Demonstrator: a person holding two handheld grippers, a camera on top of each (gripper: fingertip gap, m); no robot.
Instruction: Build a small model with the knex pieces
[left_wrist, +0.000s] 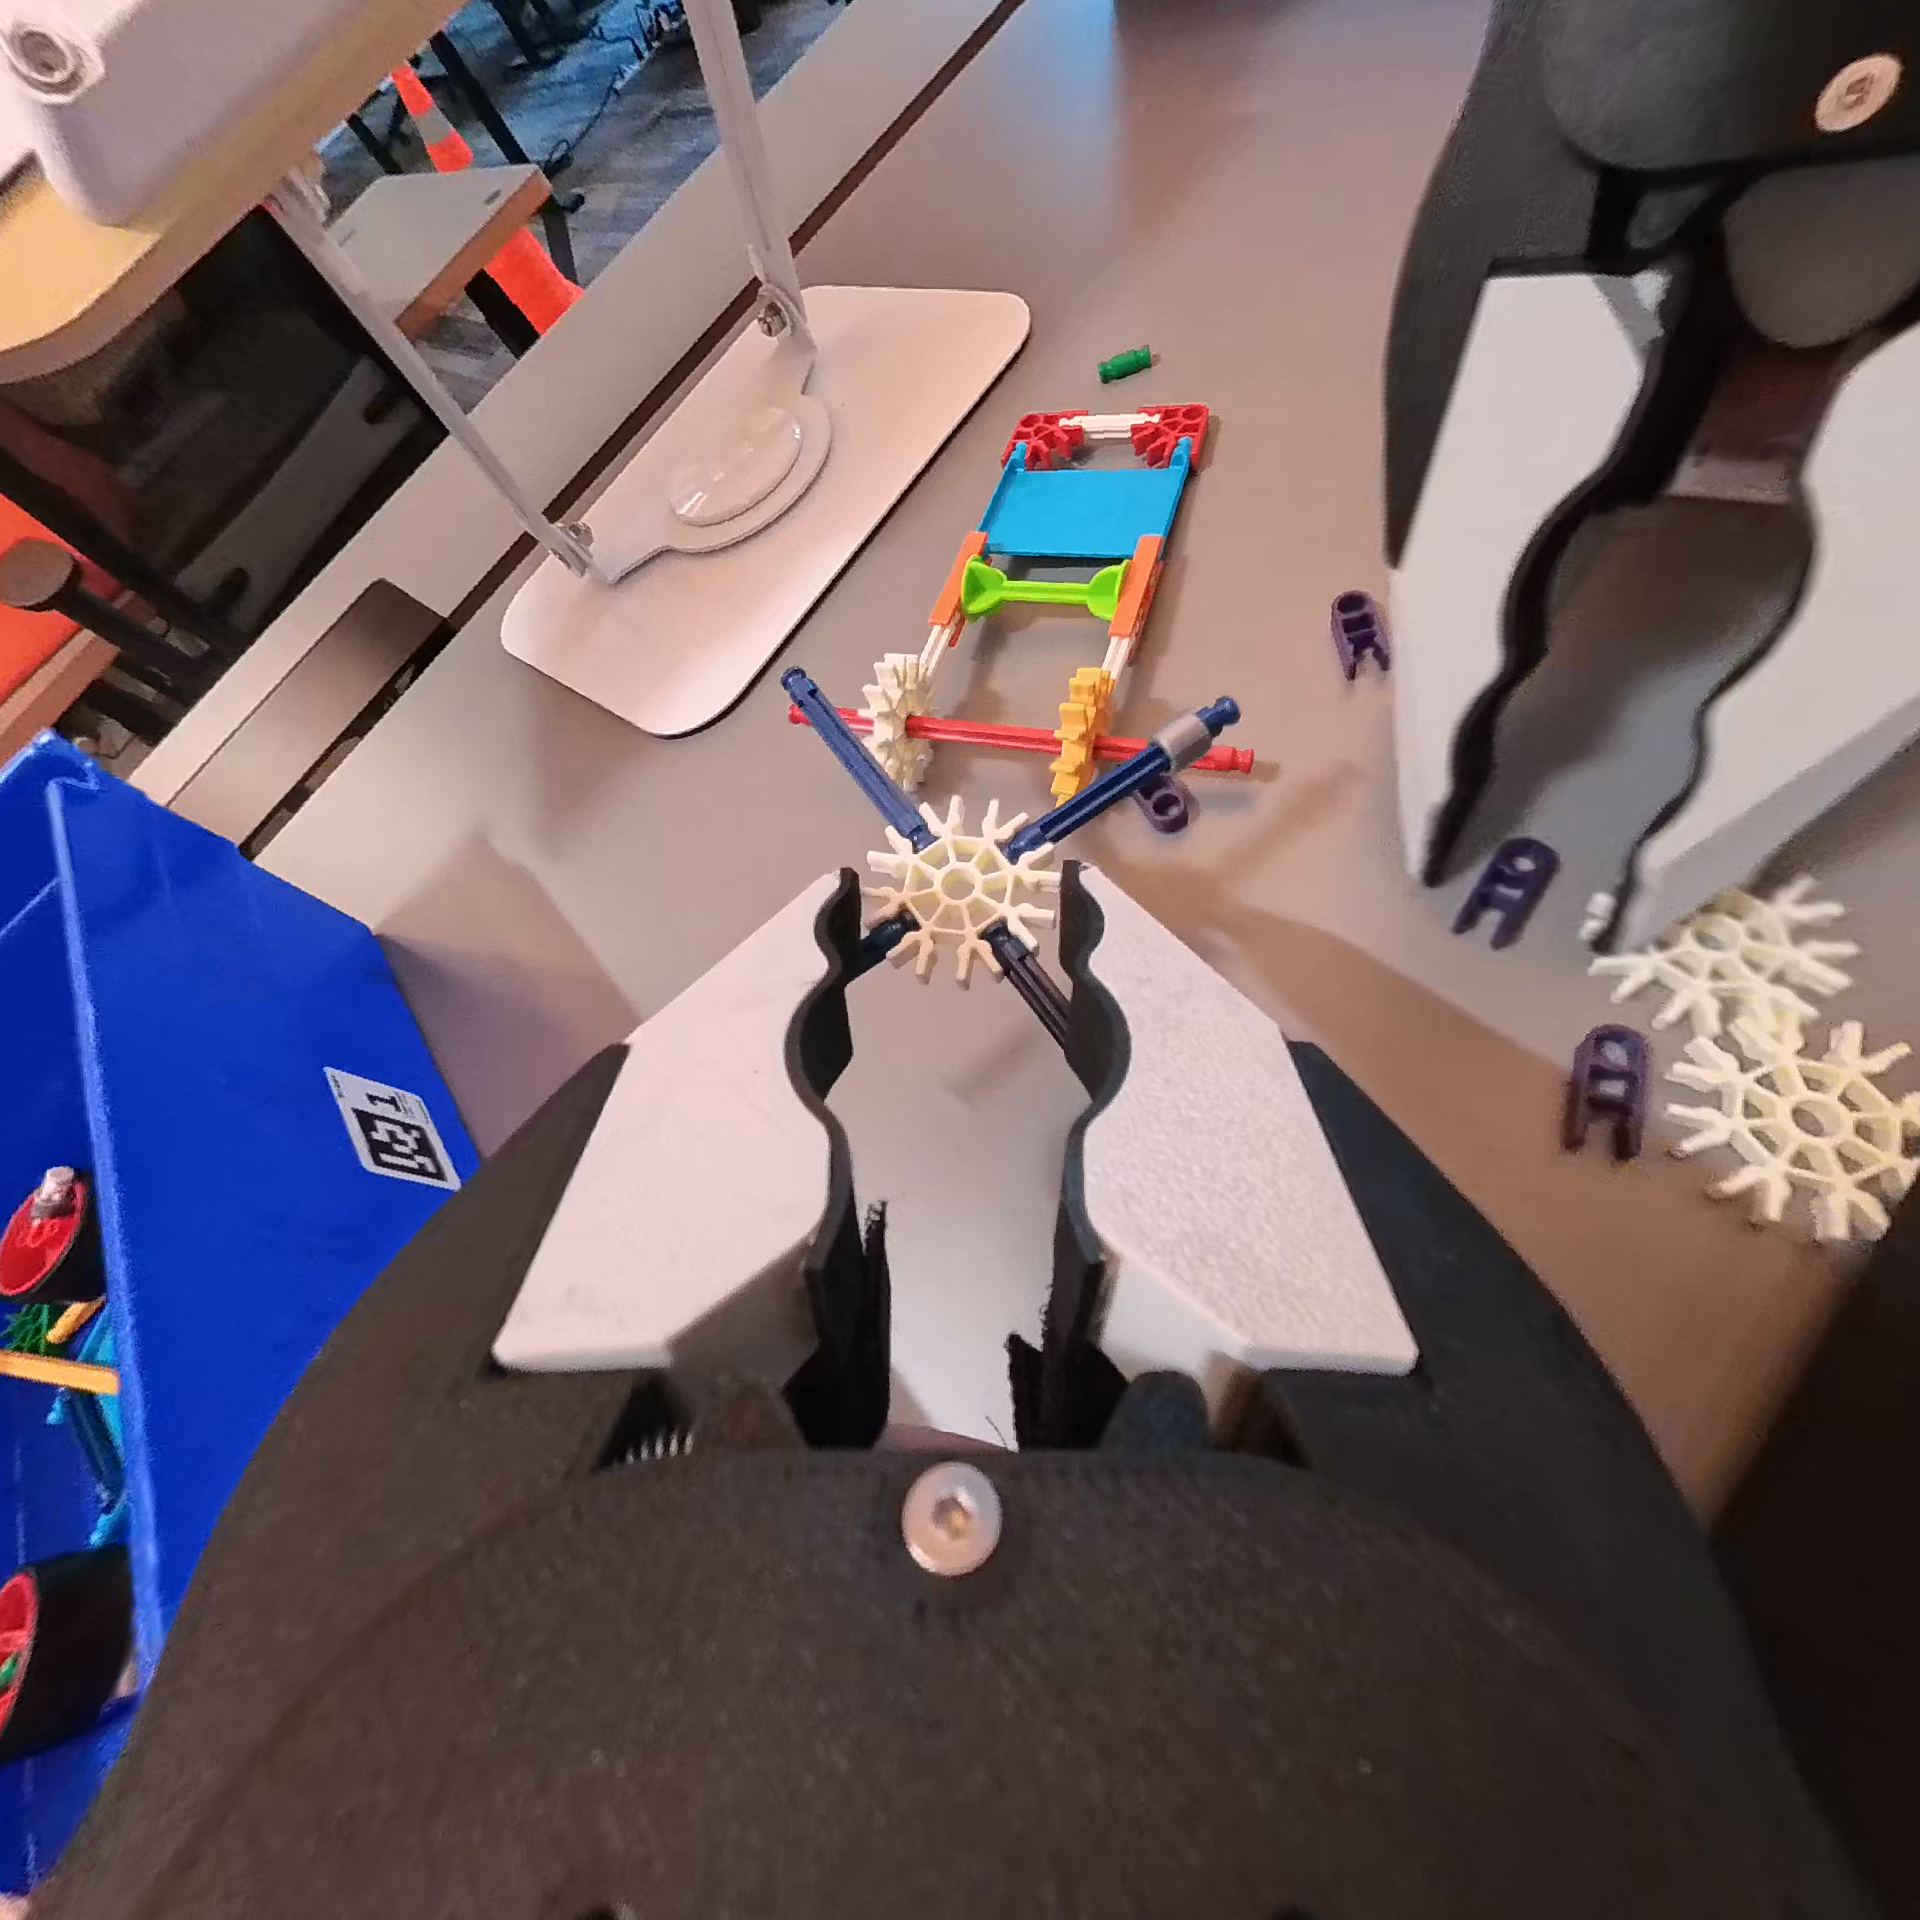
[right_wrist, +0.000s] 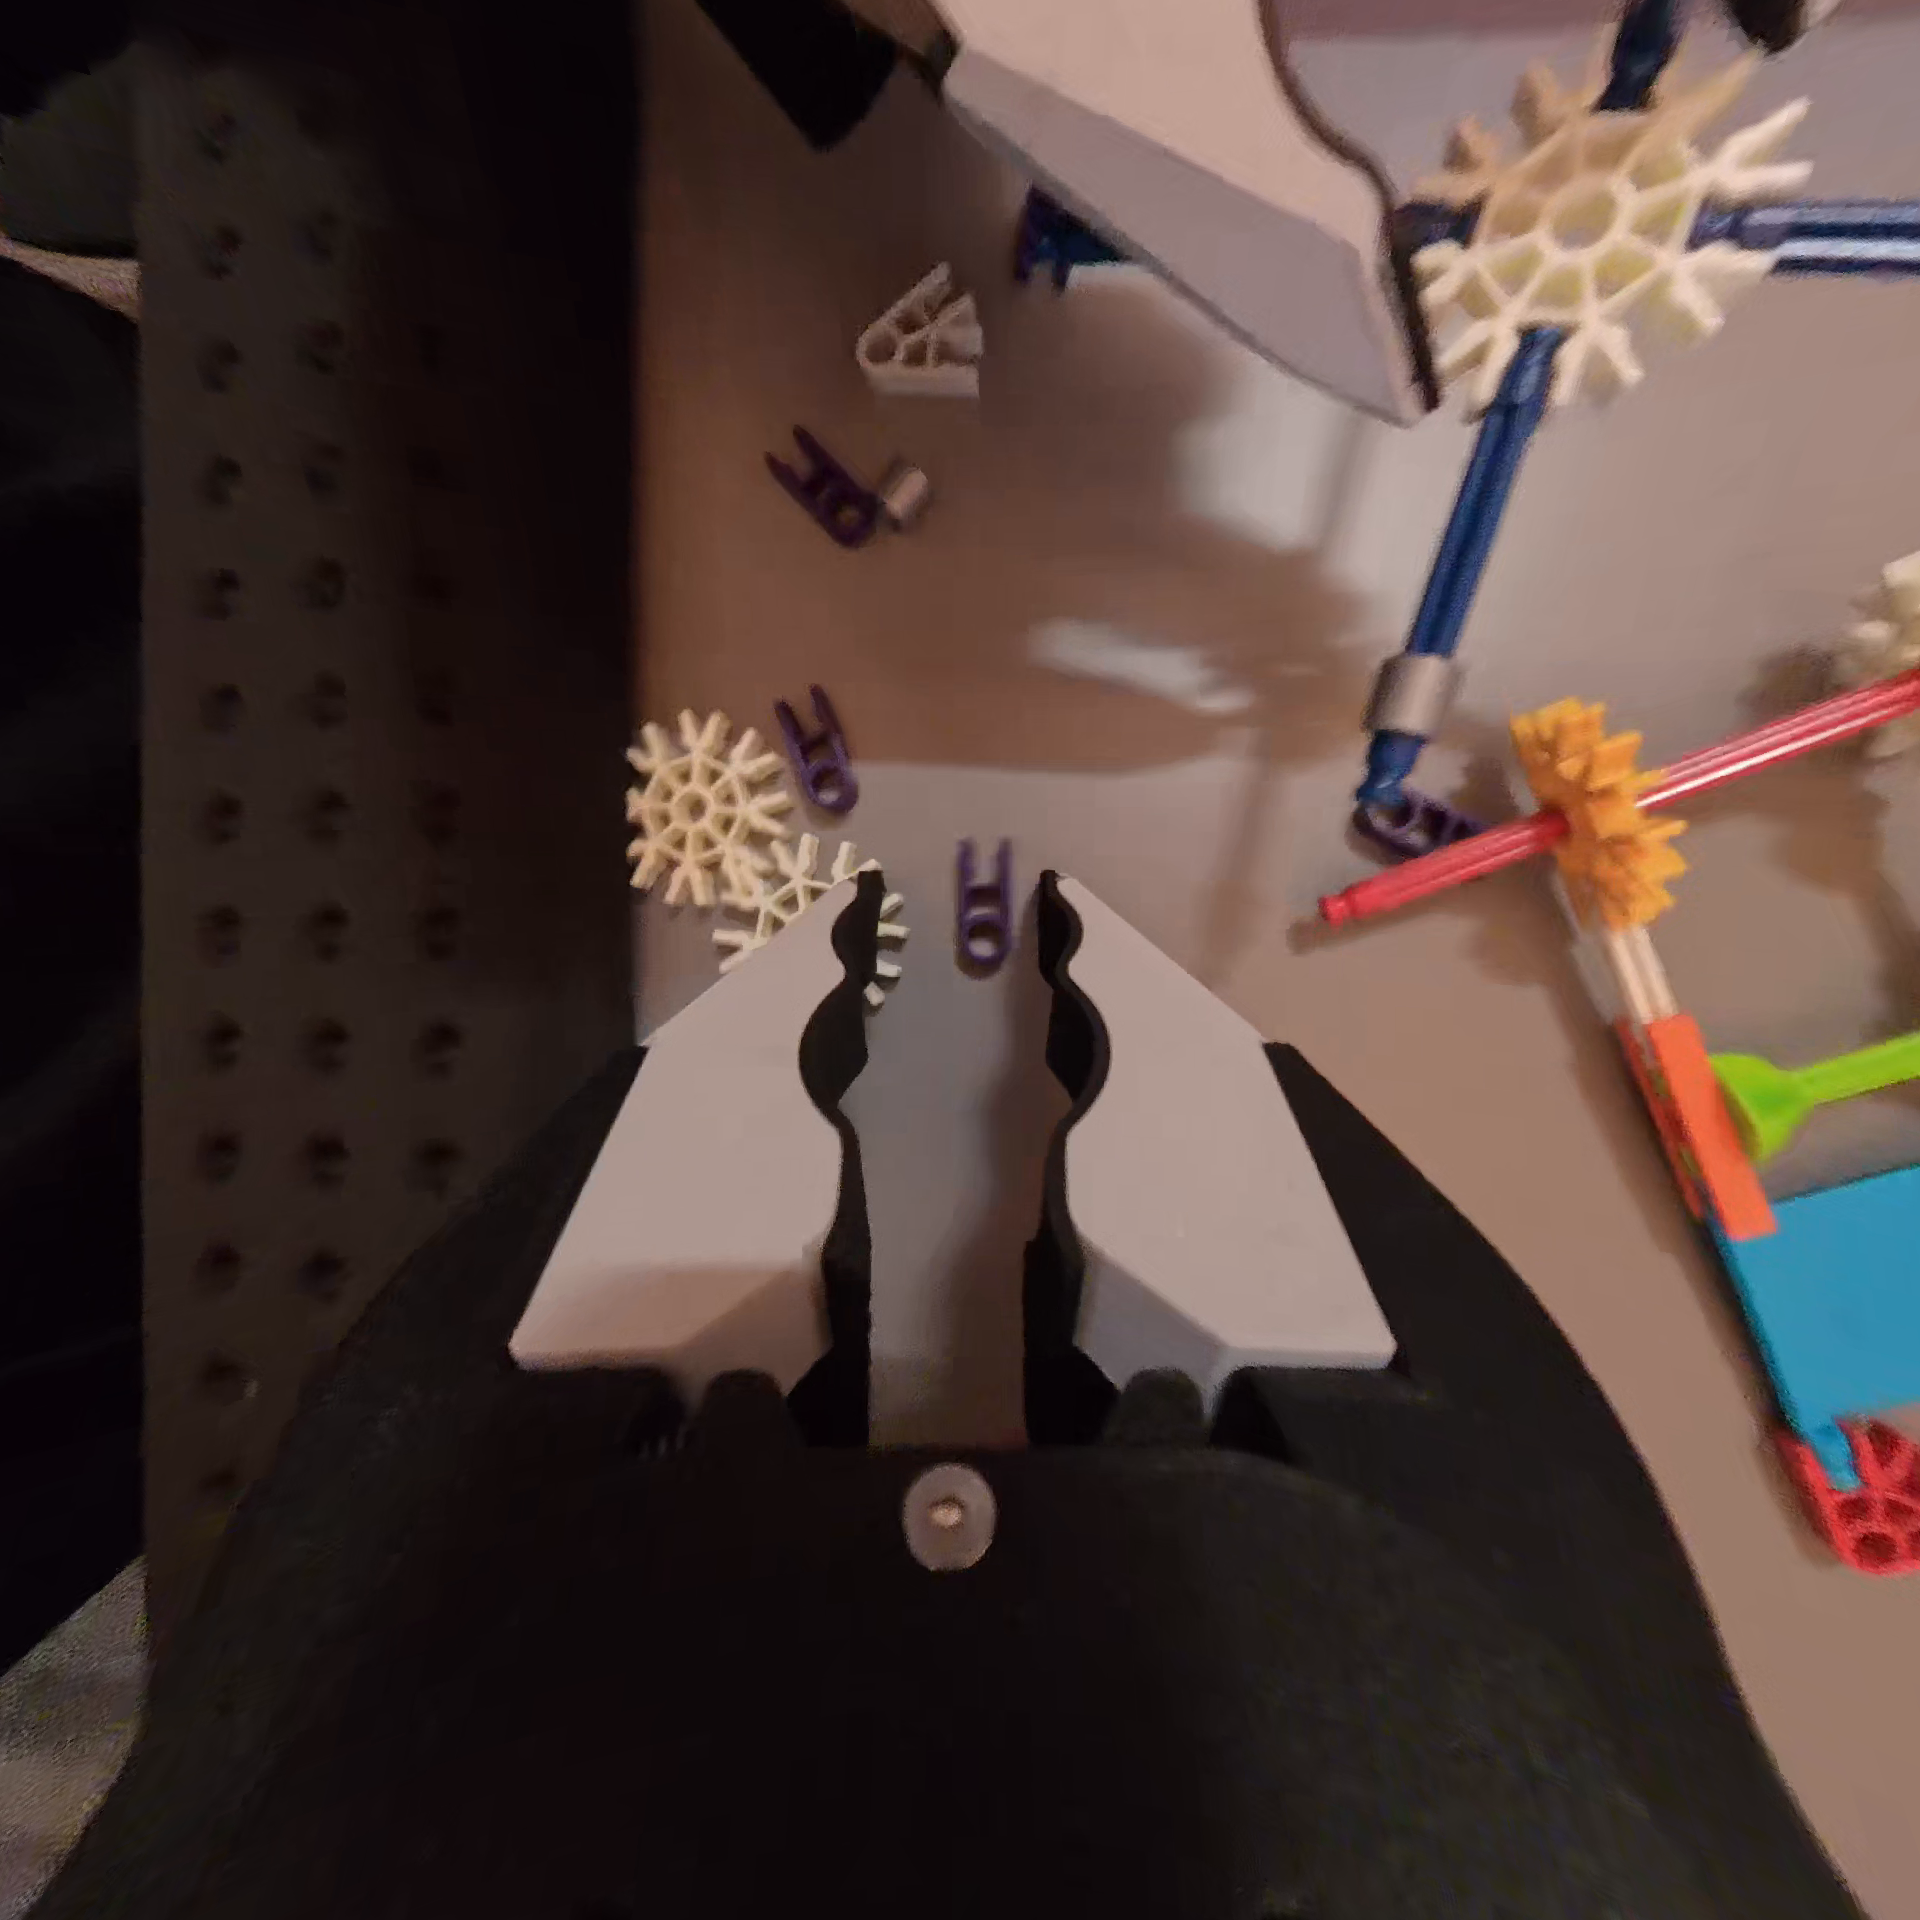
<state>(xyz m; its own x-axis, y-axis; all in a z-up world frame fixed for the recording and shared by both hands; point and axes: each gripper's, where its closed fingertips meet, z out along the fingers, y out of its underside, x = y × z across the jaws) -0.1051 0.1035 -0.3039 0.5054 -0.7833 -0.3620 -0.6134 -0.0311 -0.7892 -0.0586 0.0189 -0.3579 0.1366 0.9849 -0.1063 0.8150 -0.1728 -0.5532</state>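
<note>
my left gripper (left_wrist: 961, 883) clamps a white snowflake-shaped plastic connector (left_wrist: 961, 891) with dark blue rods, mid-table | my right gripper (right_wrist: 956, 883) parted, empty, over a small purple plastic clip (right_wrist: 982, 914) on the grey table (right_wrist: 1195, 987)

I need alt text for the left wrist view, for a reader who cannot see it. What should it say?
The left claw grips a white snowflake connector with dark blue rods attached, above a grey table. Beyond it lies a colourful toy frame; a blue bin stands to the left, and the right claw hangs open over purple clips on the right.
</note>
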